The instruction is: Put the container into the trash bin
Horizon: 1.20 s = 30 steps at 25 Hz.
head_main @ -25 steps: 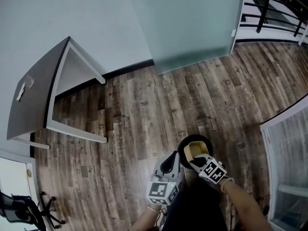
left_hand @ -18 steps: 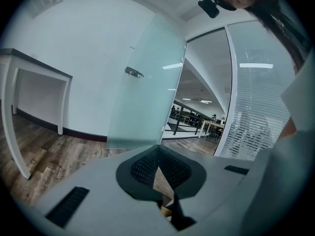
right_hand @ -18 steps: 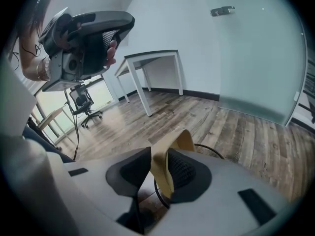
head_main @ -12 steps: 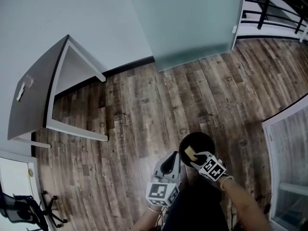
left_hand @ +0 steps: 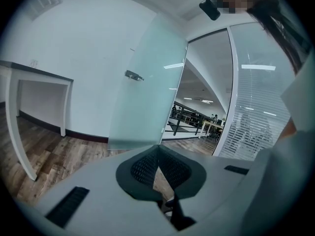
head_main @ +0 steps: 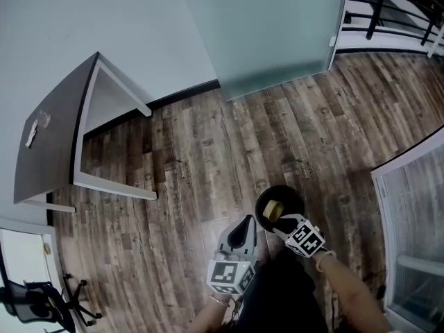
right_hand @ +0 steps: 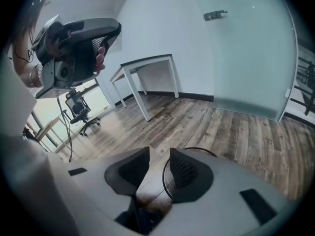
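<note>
The black round trash bin [head_main: 280, 198] stands on the wood floor just ahead of me. A pale yellow container [head_main: 272, 210] lies inside it. My right gripper [head_main: 282, 223] hangs over the bin's near rim, its jaws opening with nothing between them. In the right gripper view, floor shows through the gap of the right gripper [right_hand: 158, 155], and the bin's rim [right_hand: 199, 149] curves past the right pad. My left gripper [head_main: 245, 223] is beside the bin on its left, holding nothing. Seen in its own view, the left gripper [left_hand: 157, 149] has its tips together.
A dark-topped table with white legs [head_main: 50, 136] stands at the left wall. A frosted glass door [head_main: 270, 33] is ahead and a glass partition [head_main: 411, 207] is to the right. An office chair [head_main: 38, 304] sits at lower left.
A second ago the right gripper held the container over the bin. Its jaws have opened and the container now lies down in the bin. Both grippers have lifted slightly.
</note>
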Motion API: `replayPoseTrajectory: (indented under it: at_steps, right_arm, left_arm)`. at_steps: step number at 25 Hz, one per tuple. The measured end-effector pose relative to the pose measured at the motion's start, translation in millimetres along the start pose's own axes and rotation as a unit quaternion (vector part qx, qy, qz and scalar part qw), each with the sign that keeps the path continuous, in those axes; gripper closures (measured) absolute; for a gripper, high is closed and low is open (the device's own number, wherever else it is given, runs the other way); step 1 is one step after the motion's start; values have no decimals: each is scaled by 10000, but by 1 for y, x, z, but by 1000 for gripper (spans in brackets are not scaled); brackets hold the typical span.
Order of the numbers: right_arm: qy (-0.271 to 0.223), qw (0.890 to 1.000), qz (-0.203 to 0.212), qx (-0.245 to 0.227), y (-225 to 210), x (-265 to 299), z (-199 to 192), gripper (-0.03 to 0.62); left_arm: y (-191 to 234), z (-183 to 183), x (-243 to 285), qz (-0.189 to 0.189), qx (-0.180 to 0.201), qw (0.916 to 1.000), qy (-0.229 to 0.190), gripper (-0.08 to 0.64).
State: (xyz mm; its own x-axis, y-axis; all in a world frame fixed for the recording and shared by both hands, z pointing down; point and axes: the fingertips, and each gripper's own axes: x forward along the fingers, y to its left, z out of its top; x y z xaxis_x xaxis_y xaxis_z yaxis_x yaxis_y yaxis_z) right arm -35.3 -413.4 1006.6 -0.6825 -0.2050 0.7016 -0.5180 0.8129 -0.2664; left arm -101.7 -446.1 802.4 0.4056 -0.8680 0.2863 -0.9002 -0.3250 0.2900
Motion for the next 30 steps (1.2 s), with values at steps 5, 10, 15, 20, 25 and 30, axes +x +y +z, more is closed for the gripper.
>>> replayPoseTrajectory:
  at_steps: [5,10,15,20,25,30]
  right_arm:
    - [-78,9998,-126,142,17,-37,26,462]
    - [-227,9990,-257,290,31,-75,55,468]
    - [-329,9982,-359,350,47,-109,79,471]
    - [-440,9976,-421,330,59,-138,102,474]
    - [-609,9963,-498,348,71,-168,123,477]
    - [-813,9947,-575,252,86,-196,144,482]
  left_arm:
    - [-14,37,-22,-3,15,10000,29,540]
    - [-33,72,-43,-39,41,10000,54,541]
    - [-50,105,-64,-73,83,9999,48,540]
    - [-63,134,-79,-77,160,9998,10,541]
    - [-76,157,-97,-65,242,9997,-10,540]
    - [-84,173,-113,-18,278,9996,8,540]
